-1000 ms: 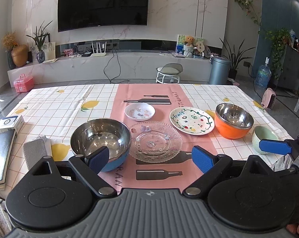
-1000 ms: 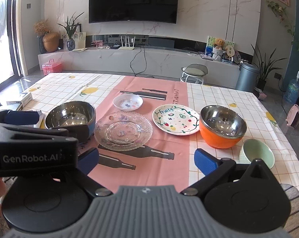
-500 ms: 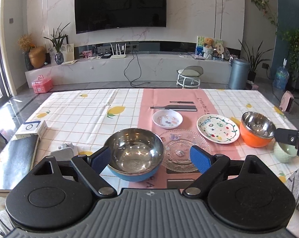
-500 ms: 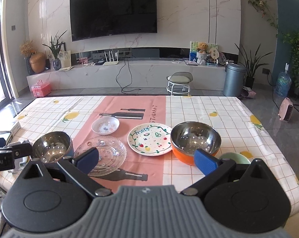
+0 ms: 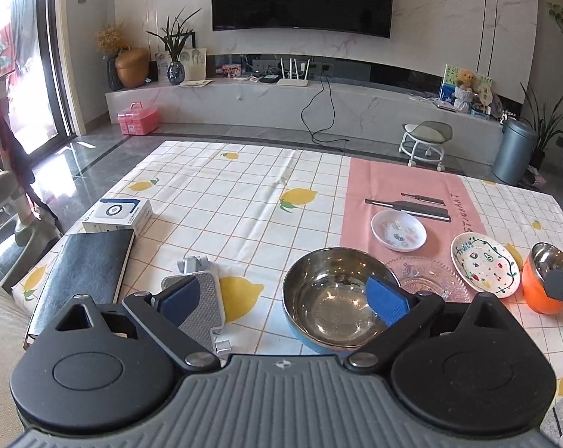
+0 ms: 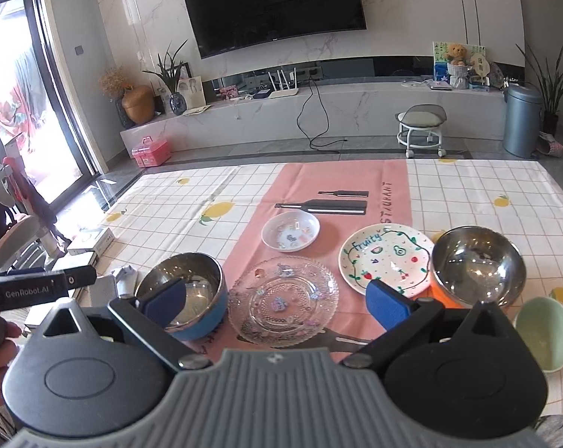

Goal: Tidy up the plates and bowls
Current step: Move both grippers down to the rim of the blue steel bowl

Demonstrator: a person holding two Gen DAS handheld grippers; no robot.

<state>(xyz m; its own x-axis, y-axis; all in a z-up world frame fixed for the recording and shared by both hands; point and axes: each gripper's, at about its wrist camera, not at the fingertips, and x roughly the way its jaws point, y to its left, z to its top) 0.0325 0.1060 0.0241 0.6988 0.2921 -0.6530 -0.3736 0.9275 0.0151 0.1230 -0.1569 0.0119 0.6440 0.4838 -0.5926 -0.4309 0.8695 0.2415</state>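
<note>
A steel bowl with a blue outside (image 5: 337,295) (image 6: 188,287) sits near the front edge. Right of it lie a clear glass plate (image 6: 283,298) (image 5: 430,280), a small white dish (image 6: 290,230) (image 5: 398,229), a white "Fruity" plate (image 6: 387,257) (image 5: 485,263), a steel bowl with an orange outside (image 6: 477,265) (image 5: 543,280) and a pale green bowl (image 6: 544,332). My left gripper (image 5: 283,300) is open and empty, its right finger over the blue bowl. My right gripper (image 6: 275,304) is open and empty, above the glass plate.
A black notebook (image 5: 87,265), a white box (image 5: 118,214) and a grey device (image 5: 201,306) lie at the table's left. The lemon tablecloth (image 5: 244,194) has a pink runner (image 6: 341,183). Beyond the table are a stool (image 6: 421,127) and a bin (image 6: 522,119).
The left gripper has swung left, so the blue bowl now sits under its right finger. The right view has shifted left and lower, closer to the glass plate. Both grippers stay open.
</note>
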